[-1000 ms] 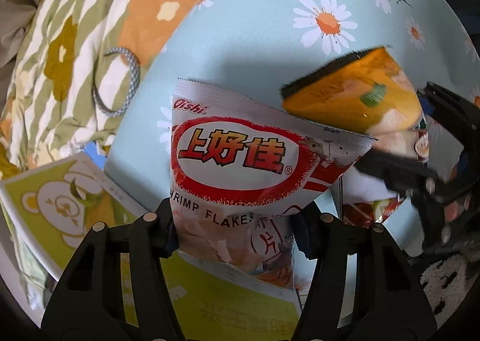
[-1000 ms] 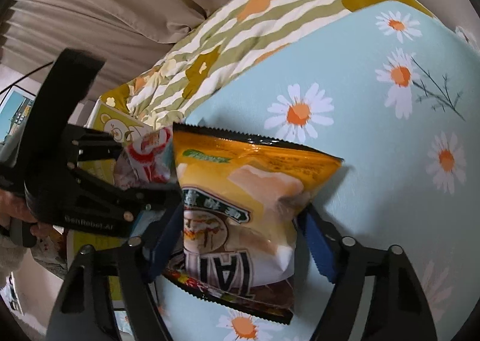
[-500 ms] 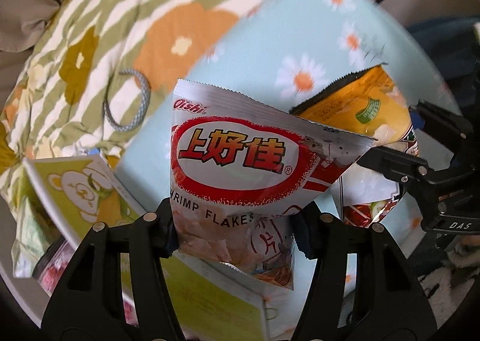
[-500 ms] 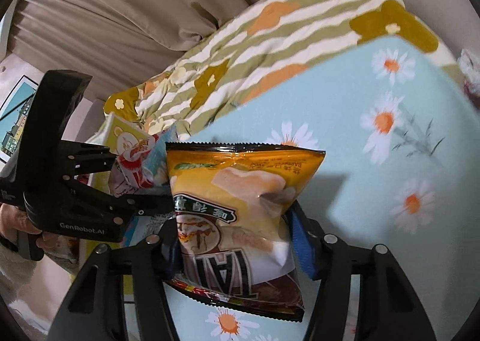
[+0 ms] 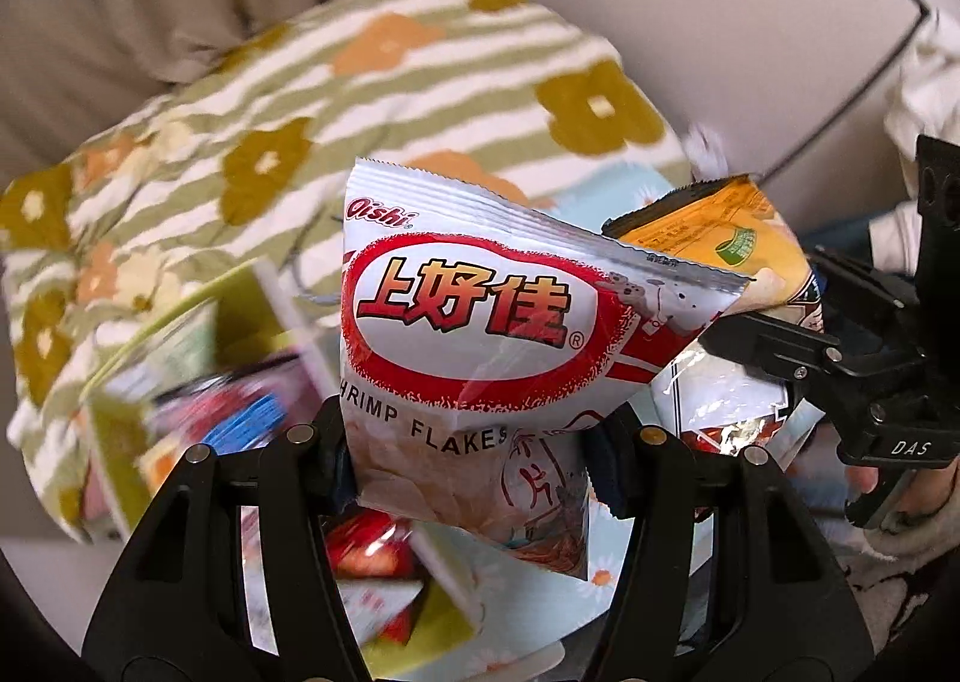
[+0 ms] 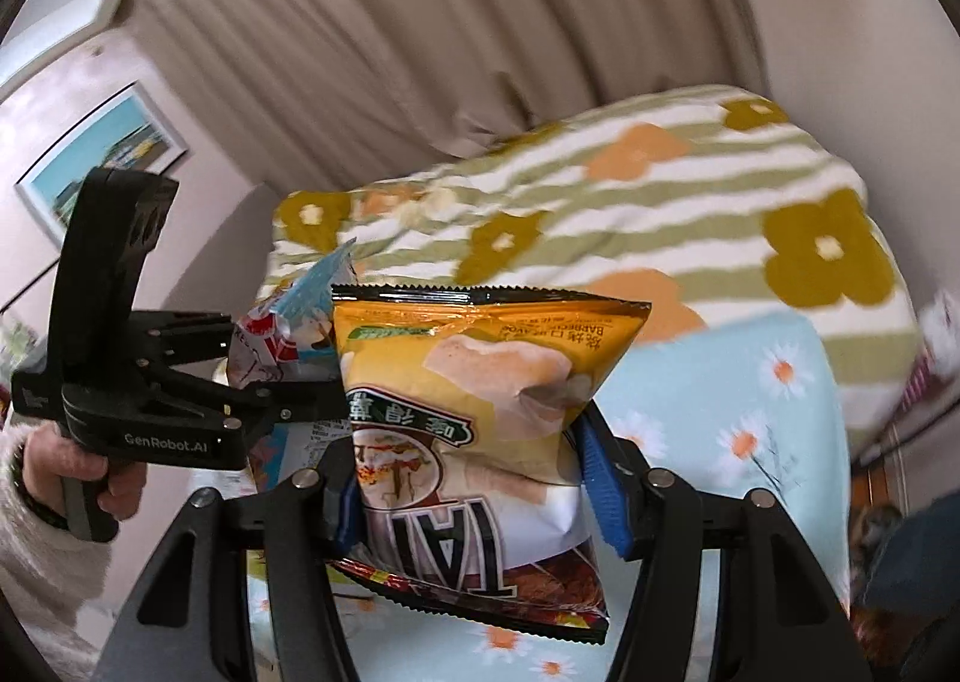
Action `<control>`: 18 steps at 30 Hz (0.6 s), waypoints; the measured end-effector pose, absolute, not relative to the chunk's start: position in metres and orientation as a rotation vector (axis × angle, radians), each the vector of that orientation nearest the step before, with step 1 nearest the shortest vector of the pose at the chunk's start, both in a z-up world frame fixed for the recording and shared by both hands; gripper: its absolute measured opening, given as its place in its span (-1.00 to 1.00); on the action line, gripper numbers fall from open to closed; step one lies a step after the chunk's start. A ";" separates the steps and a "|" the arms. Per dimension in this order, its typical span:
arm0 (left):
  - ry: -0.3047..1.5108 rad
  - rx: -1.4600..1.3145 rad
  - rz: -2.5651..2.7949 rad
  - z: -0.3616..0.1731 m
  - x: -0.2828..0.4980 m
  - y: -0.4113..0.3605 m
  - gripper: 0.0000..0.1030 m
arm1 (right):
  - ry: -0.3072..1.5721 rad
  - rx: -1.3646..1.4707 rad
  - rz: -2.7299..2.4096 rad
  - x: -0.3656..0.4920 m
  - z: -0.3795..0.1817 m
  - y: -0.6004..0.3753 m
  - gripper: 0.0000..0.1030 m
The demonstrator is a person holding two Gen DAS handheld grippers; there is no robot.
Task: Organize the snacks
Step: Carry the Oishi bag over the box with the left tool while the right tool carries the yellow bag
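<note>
Silver foil catches the light on the Oishi shrimp flakes bag (image 5: 474, 322), which the left gripper (image 5: 474, 442) clamps by its lower half, both pads pressed into the packet and the top corner sticking up clear of the bed. One such bag, one gripper on it. Just to its right the orange barbecue chip bag (image 6: 468, 418) sits squeezed between the blue pads of the right gripper (image 6: 471, 496), upside down to its own camera, the serrated black seam on top; those jaws have just drawn in tight on it. So two snack bags are held up in the air, one to each tool, near each other but not touching that I can see.

Below them lies one pale blue daisy-print sheet (image 6: 750, 400), and behind it one green-striped flowered quilt (image 6: 630, 190). A yellow-green carton (image 5: 114, 442) stands open at the left, several packets blurred inside; I cannot count them. Beige curtains (image 6: 420, 40) hang behind, and one framed picture (image 6: 102, 154) on the wall.
</note>
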State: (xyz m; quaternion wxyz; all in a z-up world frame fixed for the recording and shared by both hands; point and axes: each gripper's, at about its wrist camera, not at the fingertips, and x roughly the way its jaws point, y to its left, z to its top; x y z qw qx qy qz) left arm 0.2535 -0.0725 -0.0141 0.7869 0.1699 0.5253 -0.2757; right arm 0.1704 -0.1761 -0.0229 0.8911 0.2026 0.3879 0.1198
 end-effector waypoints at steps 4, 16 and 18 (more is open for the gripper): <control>1.084 0.285 -0.498 0.009 0.245 -0.017 0.13 | 0.789 0.380 0.354 0.182 0.001 -0.133 0.08; 1.017 0.091 -0.189 -0.002 0.276 0.139 0.14 | 0.815 0.322 0.573 0.223 0.012 -0.001 0.08; 1.033 0.067 -0.192 -0.014 0.292 0.146 0.14 | 0.819 0.320 0.578 0.227 0.010 0.011 0.08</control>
